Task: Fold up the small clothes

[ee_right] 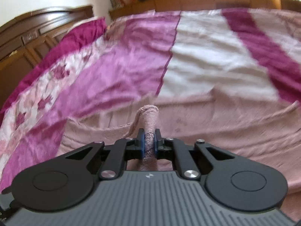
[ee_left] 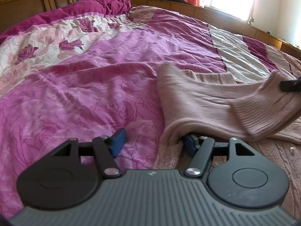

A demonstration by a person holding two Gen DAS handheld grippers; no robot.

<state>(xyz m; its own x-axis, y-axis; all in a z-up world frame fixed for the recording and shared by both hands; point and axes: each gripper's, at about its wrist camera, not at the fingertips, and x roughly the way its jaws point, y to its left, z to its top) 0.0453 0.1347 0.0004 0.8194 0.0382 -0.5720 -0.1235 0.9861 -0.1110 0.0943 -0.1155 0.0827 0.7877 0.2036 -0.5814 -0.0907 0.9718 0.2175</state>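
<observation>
A pale pink knitted sweater point(ee_left: 203, 101) lies on the bed at the right of the left wrist view, one sleeve lifted across it. My left gripper point(ee_left: 153, 141) is open; its right blue finger point(ee_left: 190, 143) is tucked under the sweater's folded edge, its left finger point(ee_left: 118, 141) over the bedspread. My right gripper point(ee_right: 149, 144) is shut on a bunched piece of the sweater point(ee_right: 148, 124) and holds it up over the spread garment point(ee_right: 207, 124). The right gripper's black tip point(ee_left: 289, 85) shows pinching the ribbed cuff point(ee_left: 263, 113) at the far right.
The bed is covered by a magenta, pink and white floral bedspread point(ee_left: 94, 75). A wooden headboard point(ee_left: 28, 1) stands at the back left, a wooden ledge point(ee_left: 216, 13) and a bright window with orange curtains behind. The right wrist view is motion-blurred.
</observation>
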